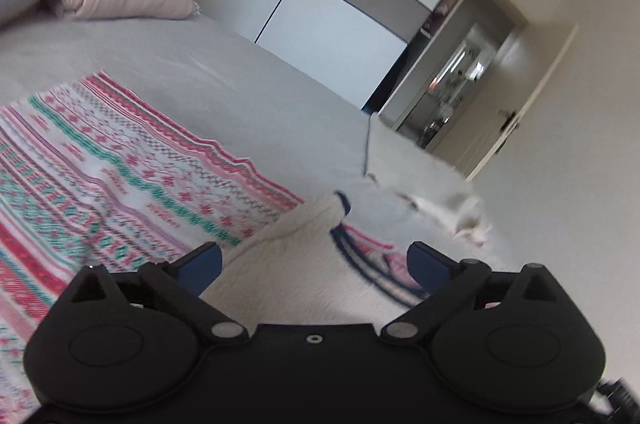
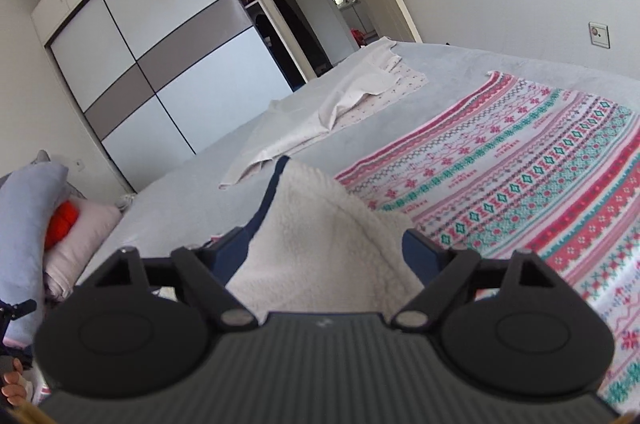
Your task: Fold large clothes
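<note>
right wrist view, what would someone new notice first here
The patterned blanket in pink, red and teal bands stands out first, spread flat across the right side of the grey bed. Close in front, its fleecy cream underside rises in a folded-over mound between the fingers of the open right gripper. Behind the bed, a wardrobe with white and grey-brown sliding panels fills the left wall.

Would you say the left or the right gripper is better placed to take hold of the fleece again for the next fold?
Right, probably. The right gripper is open with the cream fleece piled up between its fingers. The left gripper, also open, has fleece lying flatter below it, so it would likely need to dip first.
</note>
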A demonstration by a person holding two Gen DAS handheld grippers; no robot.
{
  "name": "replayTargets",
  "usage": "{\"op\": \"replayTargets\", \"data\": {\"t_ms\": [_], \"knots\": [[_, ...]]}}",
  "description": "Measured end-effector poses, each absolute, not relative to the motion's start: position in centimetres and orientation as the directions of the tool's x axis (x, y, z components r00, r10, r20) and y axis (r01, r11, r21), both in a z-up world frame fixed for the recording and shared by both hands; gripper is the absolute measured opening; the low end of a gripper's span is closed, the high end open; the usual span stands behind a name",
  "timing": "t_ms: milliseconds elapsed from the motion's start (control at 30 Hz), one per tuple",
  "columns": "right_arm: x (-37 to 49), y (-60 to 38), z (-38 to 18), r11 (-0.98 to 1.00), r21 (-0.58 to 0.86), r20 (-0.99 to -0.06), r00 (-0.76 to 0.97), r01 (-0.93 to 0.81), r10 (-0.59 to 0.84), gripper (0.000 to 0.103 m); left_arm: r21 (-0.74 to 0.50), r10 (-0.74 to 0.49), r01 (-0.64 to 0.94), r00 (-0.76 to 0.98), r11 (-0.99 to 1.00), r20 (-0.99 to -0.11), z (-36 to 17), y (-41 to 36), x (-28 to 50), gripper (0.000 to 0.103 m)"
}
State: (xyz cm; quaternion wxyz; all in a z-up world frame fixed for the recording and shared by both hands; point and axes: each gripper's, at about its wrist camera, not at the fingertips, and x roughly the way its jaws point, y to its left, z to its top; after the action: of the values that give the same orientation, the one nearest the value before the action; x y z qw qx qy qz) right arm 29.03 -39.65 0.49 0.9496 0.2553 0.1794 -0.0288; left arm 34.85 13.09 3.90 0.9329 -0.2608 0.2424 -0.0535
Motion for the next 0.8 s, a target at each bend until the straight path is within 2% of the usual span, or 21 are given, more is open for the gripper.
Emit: {"op": "replayTargets", "data": {"t_ms": [167,367,533,700,767,800], "knots": [[25.8,-39.2,0.5,0.874,0.474,-0.334,0.941,0.112,0.06,0.085,-0.303,-0.17,0.027,0.874,0.953,-0.456,3.3,11.2,31.0,0.103],[24.4,-38.2,1.7,0.944,0.311,-0.35,0.937,0.106,0.01,0.085,-0.026,-0.08,0.077,0.881,0.997,-0.466,2.7,9.7,30.3,0.103],[26.7,-36.0,2.2,0.992,0.091,-0.354,0.934,0.093,-0.055,0.083,0.077,-0.049,0.093,0.893,0.993,-0.447,2.5,9.0,33.3,0.102],[32.2,-34.4,1.4,0.99,-0.106,-0.361,0.924,0.094,-0.126,0.078,0.111,-0.007,0.062,0.899,0.992,-0.438,1.8,8.8,38.3,0.1],[35.2,-34.7,0.8,0.986,-0.121,-0.382,0.911,0.116,-0.154,0.073,0.108,-0.006,0.059,0.902,0.992,-0.431,1.3,8.9,40.5,0.094],[36.7,-35.1,0.4,0.985,-0.115,-0.391,0.905,0.132,-0.167,0.071,0.103,-0.001,0.052,0.898,0.993,-0.44,1.0,8.9,41.7,0.087]]}}
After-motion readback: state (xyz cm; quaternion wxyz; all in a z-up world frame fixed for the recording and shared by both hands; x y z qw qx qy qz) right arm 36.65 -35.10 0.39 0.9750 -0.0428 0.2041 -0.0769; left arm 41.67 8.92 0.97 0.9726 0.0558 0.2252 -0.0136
